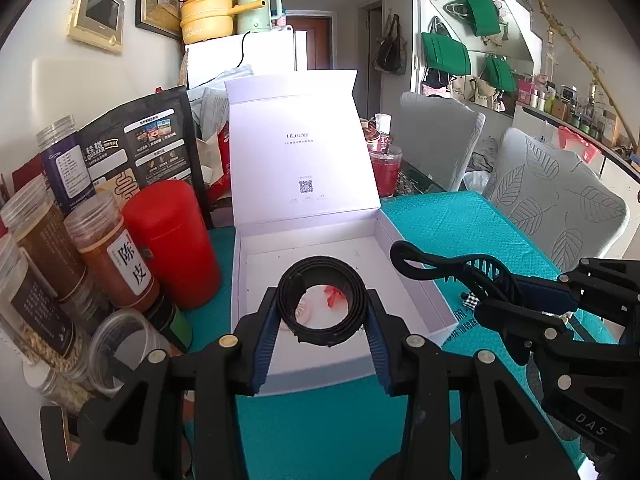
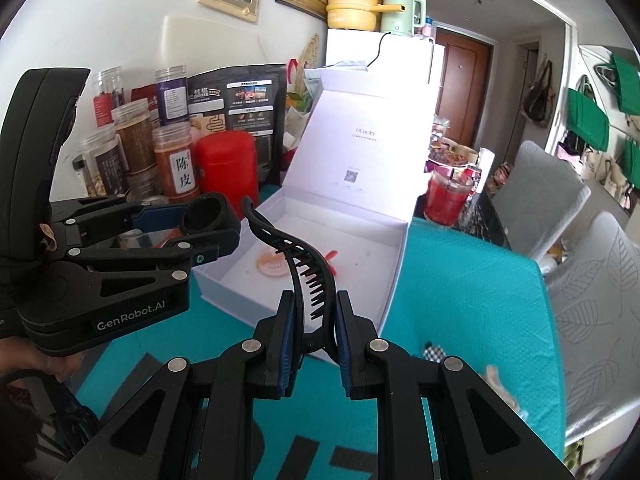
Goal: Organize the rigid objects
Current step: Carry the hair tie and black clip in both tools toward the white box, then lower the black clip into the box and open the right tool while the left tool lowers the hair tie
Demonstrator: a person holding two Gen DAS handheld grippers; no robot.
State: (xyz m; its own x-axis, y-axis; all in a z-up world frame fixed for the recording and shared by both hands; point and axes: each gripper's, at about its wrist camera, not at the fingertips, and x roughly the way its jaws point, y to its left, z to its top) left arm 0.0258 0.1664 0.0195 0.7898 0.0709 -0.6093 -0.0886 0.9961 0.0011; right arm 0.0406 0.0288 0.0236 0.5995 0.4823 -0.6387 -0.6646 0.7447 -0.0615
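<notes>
My left gripper (image 1: 322, 322) is shut on a black ring (image 1: 321, 300) and holds it above the open white box (image 1: 416, 280). It also shows in the right wrist view (image 2: 208, 216) at the left, with the ring (image 2: 206, 214) over the box's near corner. My right gripper (image 2: 316, 316) is shut on a black hair claw clip (image 2: 296, 256), held just in front of the box (image 2: 384, 248). The clip (image 1: 440, 262) shows at the box's right side in the left wrist view. Inside the box lie a pink round item (image 2: 272, 262) and a small red item (image 1: 332, 294).
A red canister (image 1: 172, 244), spice jars (image 1: 112, 256) and a black pouch (image 1: 148, 148) stand left of the box. A red-filled glass (image 1: 385, 170) stands behind it. The box lid (image 1: 304, 152) stands upright. Two leaf-patterned chairs (image 1: 556, 196) flank the teal table (image 1: 460, 216) on the right. A checkered clip (image 2: 434, 351) lies on the cloth.
</notes>
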